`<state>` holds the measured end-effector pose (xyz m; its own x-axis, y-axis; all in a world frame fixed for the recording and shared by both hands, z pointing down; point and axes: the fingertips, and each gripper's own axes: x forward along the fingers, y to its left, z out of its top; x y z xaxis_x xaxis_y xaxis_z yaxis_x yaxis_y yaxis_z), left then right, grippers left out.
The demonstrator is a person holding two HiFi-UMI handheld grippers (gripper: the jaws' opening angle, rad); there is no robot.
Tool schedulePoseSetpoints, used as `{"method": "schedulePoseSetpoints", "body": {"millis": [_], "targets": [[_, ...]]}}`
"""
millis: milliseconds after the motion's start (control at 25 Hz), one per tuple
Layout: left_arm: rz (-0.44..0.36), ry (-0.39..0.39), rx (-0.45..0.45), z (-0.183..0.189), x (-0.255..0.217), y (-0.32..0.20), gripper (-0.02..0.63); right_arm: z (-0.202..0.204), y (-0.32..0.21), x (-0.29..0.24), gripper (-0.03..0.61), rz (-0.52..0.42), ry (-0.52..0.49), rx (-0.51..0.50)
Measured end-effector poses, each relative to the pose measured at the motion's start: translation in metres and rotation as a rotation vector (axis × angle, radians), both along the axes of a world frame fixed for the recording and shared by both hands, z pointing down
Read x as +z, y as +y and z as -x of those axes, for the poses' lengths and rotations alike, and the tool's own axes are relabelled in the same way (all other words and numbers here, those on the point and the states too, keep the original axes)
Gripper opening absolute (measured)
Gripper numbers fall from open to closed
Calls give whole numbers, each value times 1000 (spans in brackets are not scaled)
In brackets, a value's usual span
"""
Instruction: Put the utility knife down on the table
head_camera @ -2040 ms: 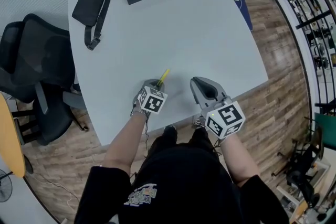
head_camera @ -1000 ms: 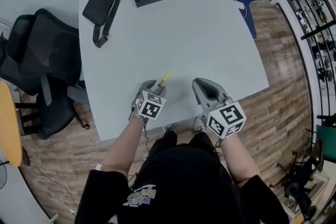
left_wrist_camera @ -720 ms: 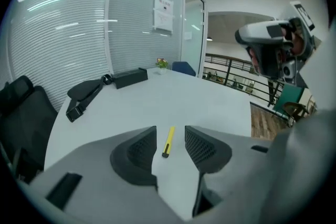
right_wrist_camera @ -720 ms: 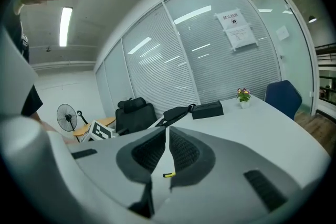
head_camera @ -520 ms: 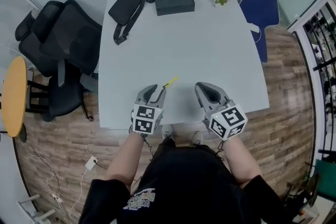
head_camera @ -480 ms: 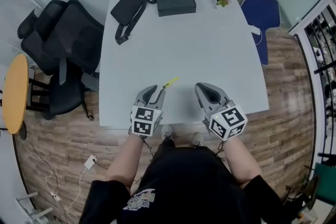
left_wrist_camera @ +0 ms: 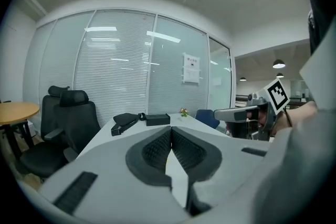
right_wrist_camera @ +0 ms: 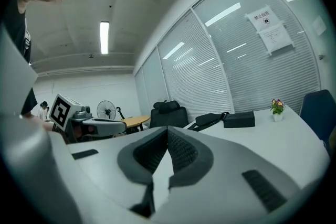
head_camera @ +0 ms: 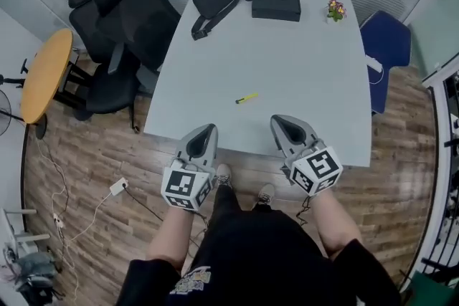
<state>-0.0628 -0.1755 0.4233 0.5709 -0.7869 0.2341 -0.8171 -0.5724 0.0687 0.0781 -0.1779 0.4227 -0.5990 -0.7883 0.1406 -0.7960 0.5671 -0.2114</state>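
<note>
The yellow utility knife [head_camera: 247, 98] lies flat on the white table [head_camera: 294, 54], near its front edge and apart from both grippers. My left gripper [head_camera: 206, 128] hangs above the front edge of the table, on my side of the knife. Its jaws have just been closing and now meet with nothing between them [left_wrist_camera: 170, 136]. My right gripper [head_camera: 278, 120] is held beside it to the right, also shut and empty [right_wrist_camera: 167, 136]. The knife does not show in either gripper view.
A black sling bag [head_camera: 219, 0], a black case [head_camera: 276, 6] and a small flower pot [head_camera: 334, 9] stand at the table's far end. Black office chairs [head_camera: 122, 18] and a round wooden table [head_camera: 44, 75] are at the left, a blue chair [head_camera: 387, 46] at the right.
The left gripper let the knife go on the table, drew back toward me and shut. Both grippers rose and the view pulled away from the table.
</note>
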Motion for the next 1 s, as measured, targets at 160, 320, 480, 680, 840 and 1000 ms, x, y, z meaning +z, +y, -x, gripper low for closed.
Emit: {"method": "schedulePoseSetpoints", "body": {"millis": [160,320,480,680,840,1000], "targets": [[-5,-7,-28,16,-5,35,6,18,16,1,3,10,-20,-40],[-27,-12,-38,38,-16,61,5,43,36,-3,3,3,-20,-65],[-50,6,-9,58,-24,85,6,68,60,-9,3,-13,-7,-52],[-69,44,73,78,-30,122,6,98,104,-14,3,-19,23,17],[-87,67,163,89,-31,151,5,114,147,-15,3,-29,54,102],[-79,91,241,89,-28,175,6,118,187,-14,3,-23,92,178]]}}
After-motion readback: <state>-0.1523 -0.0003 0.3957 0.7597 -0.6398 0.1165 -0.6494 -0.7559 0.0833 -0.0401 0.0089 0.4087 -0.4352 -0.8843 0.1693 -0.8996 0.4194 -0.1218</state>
